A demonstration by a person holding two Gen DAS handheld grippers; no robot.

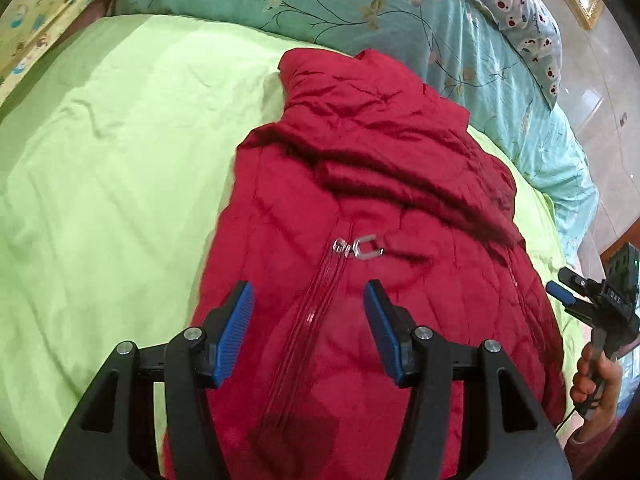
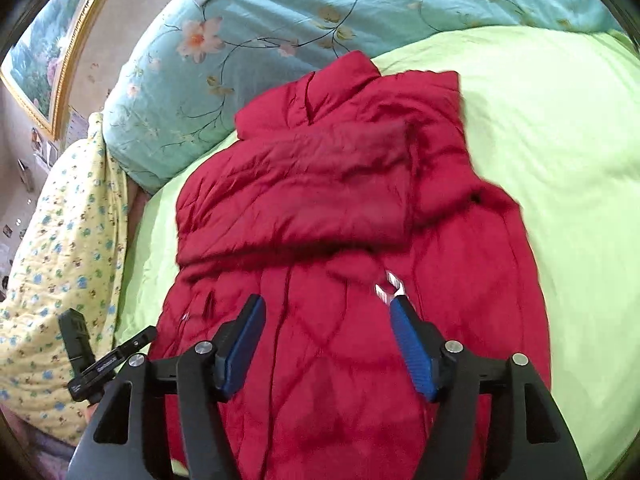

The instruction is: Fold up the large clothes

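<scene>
Sleeves already folded across, the red jacket point(image 1: 360, 208) lies on the bed point(image 1: 100, 160); both tools, left tool point(image 1: 308, 332) and right tool point(image 2: 328, 344), hover wide, empty, the final folds left.

Left claw point(image 1: 308, 332) gaping wide, holding nothing, right claw point(image 2: 326, 344) likewise spread, both angled downward.

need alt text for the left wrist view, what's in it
A red quilted jacket lies front-up on a lime green sheet, a sleeve folded across its chest and a silver zipper pull at centre. The open left gripper hovers over its lower half. At the right edge a hand holds the right gripper; a floral teal quilt lies behind.
</scene>
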